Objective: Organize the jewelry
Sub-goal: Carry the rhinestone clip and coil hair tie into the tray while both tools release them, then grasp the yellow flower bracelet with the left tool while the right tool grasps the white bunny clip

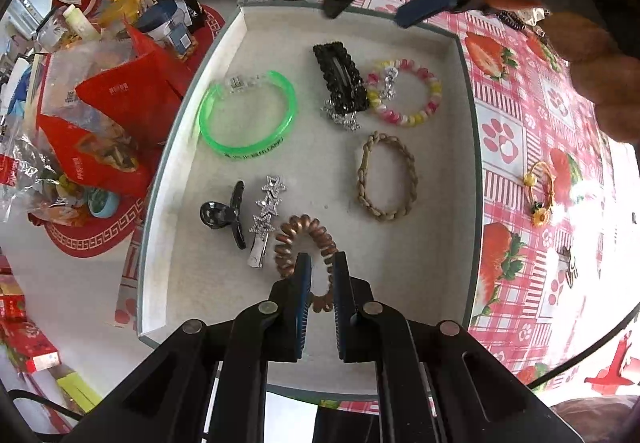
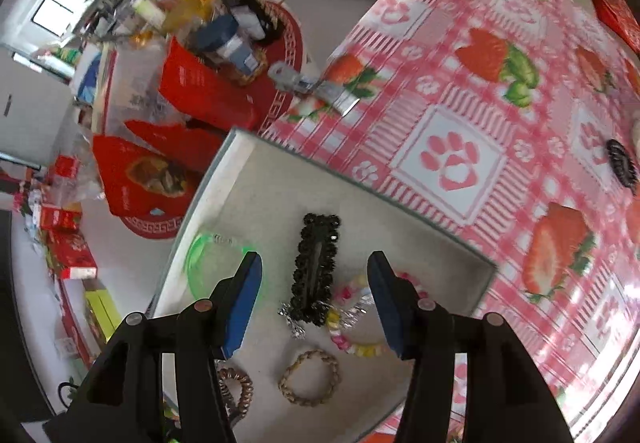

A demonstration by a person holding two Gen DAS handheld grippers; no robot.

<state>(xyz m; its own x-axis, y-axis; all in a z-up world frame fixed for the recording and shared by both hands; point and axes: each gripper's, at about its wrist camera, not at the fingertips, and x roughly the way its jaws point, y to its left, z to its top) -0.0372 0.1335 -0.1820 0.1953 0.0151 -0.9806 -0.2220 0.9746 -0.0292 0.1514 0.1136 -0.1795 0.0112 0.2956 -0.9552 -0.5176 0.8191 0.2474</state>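
The left gripper (image 1: 320,263) has its jaws nearly closed, a narrow gap between them, poised over the copper spiral hair tie (image 1: 306,243); whether the pads pinch its coil cannot be told. The right gripper (image 2: 316,271) stands wide open and empty above the black beaded clip (image 2: 316,267). Everything lies in a white-lined tray (image 1: 448,235) on the strawberry-print surface (image 2: 460,91). Only the left view shows the star clip (image 1: 267,219), the black claw clip (image 1: 226,215) and the whole green bangle (image 1: 248,113); the right view's own jaws cover part of the bangle and the pastel bead bracelet (image 1: 404,93). The braided tan band (image 1: 387,177) shows in both. A yellow hair tie (image 1: 540,195) lies outside the tray, overexposed and hard to read.
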